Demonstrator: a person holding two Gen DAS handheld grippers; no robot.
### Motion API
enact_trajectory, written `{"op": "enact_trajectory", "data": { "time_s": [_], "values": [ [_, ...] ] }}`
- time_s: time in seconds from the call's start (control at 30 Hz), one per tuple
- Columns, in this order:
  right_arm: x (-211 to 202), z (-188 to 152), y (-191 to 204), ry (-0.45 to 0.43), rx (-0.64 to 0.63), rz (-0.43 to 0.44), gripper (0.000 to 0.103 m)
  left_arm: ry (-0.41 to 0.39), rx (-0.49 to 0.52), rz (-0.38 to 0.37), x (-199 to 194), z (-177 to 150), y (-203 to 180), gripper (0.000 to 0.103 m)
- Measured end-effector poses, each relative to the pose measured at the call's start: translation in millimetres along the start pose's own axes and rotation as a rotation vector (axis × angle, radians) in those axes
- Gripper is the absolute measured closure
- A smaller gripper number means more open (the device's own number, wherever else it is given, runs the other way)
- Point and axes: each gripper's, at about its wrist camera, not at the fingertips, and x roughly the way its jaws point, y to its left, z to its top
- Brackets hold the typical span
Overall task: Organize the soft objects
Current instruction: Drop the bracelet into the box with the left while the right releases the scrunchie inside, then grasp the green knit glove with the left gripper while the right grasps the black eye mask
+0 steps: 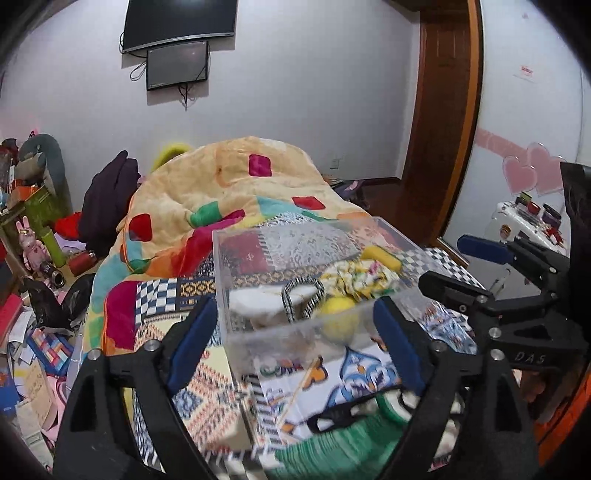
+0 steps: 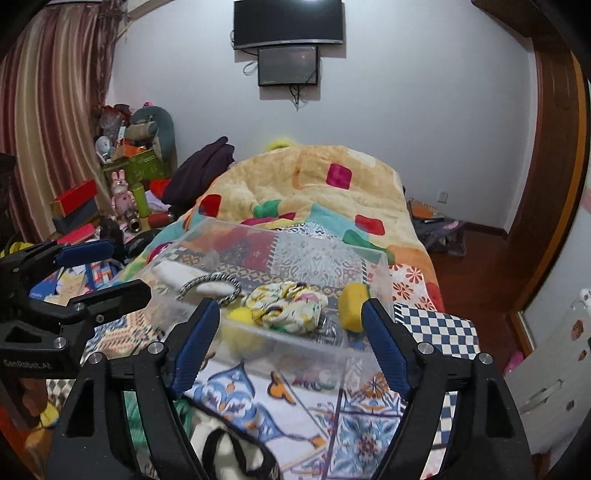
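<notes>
Your left tongs point(image 1: 295, 345) and right tongs point(image 2: 291, 345) both apart, clear rectangular plastic box point(image 2: 273, 291) lying crosswise on the patterned bed quilt point(image 2: 369, 424), floral fabric scrunchie point(image 2: 284, 306) inside, yellow fleece blanket point(image 2: 314, 177) heaped behind.

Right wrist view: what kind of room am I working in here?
Most likely a cluttered bedroom. A bed covered by a fleece blanket and patterned quilt fills the middle, a TV is mounted on the wall, and curtains hang at left.
</notes>
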Motion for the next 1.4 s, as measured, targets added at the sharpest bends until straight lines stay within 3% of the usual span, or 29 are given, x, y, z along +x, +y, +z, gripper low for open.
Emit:
{"op": "enact_trajectory", "data": {
  "time_s": [0.1, 0.4, 0.5, 0.73, 0.83, 0.87, 0.9, 1.13, 1.27, 1.4],
  "values": [
    [-7.1, -10.4, 6.3, 0.009, -0.025, 0.009, 0.021, 0.025, 0.011, -0.013, -7.1, -12.5, -3.6, 0.009],
    [-1.8, -50.0, 18.4, 0.115, -0.026, 0.077, 0.021, 0.157, 0.000, -0.051, -3.7, -56.6, -9.1, 0.009],
    [1.5, -62.2, 16.7, 0.154, 0.014, 0.106, 0.021, 0.203, -0.017, -0.085, -3.0, -72.2, -10.9, 0.009],
    [13.1, -85.6, 1.0, 0.236, 0.115, 0.140, 0.021, 0.245, 0.004, -0.068, 7.3, -92.1, -18.9, 0.009],
    [18.1, -92.3, 1.1, 0.268, 0.124, 0.169, 0.040, 0.232, 0.007, -0.075, 8.4, -93.8, -19.1, 0.009],
    [19.1, -93.4, 3.7, 0.279, 0.119, 0.182, 0.051, 0.225, 0.014, -0.070, 8.3, -94.5, -20.8, 0.009],
    [20.9, -94.7, 5.9, 0.290, 0.115, 0.196, 0.061, 0.220, 0.019, -0.068, 8.1, -95.3, -21.6, 0.010],
    [17.5, -95.0, 17.3, 0.241, 0.059, 0.143, 0.075, 0.181, 0.042, -0.078, 5.0, -94.8, -26.5, 0.037],
    [15.2, -92.9, 15.0, 0.215, 0.066, 0.127, 0.082, 0.157, 0.058, -0.062, -0.2, -92.0, -25.8, 0.066],
    [13.1, -88.8, 8.3, 0.197, 0.080, 0.119, 0.085, 0.152, 0.032, -0.079, -3.9, -87.2, -17.1, 0.085]
  ]
}}
